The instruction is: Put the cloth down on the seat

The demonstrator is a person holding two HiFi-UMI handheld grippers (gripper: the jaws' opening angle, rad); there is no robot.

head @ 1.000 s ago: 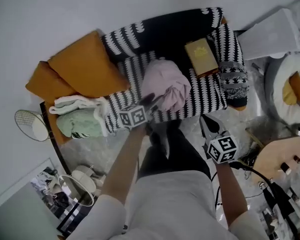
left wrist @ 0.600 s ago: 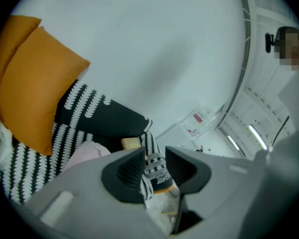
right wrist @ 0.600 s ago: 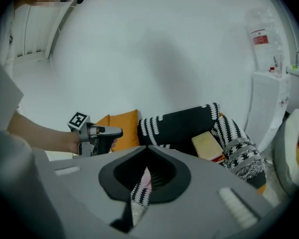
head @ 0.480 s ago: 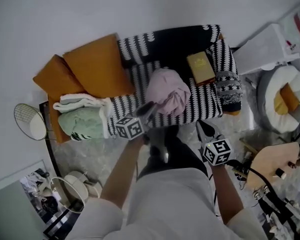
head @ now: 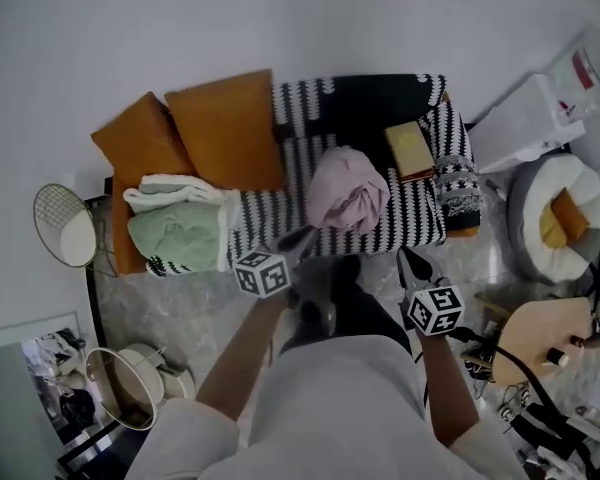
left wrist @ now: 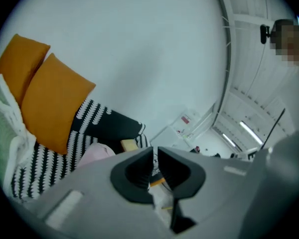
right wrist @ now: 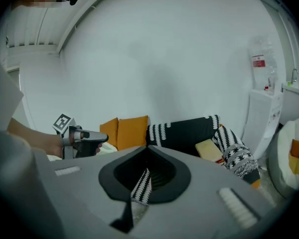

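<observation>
The pink cloth (head: 347, 190) lies bunched on the black-and-white striped seat (head: 412, 208) of the small sofa, with nothing holding it. My left gripper (head: 298, 236) hovers just in front of the seat's edge, a short way from the cloth. Its jaws are closing to a thin slit and hold nothing. In the left gripper view the cloth (left wrist: 95, 154) peeks over that gripper's (left wrist: 155, 153) body. My right gripper (head: 412, 261) hangs lower right, off the sofa. Its tips (right wrist: 147, 147) meet, empty, and the left gripper (right wrist: 102, 137) shows at the left of its view.
Two orange cushions (head: 225, 128) lean at the sofa's left, above folded green and white blankets (head: 180, 233). A yellow box (head: 412, 150) and a grey patterned bundle (head: 458, 190) sit at the right end. A round pet bed (head: 555, 218) and a white cabinet (head: 525, 118) stand to the right.
My left gripper has drawn back from the pink cloth and its jaws have come together. The cloth stays on the seat. The right gripper has hardly moved.
</observation>
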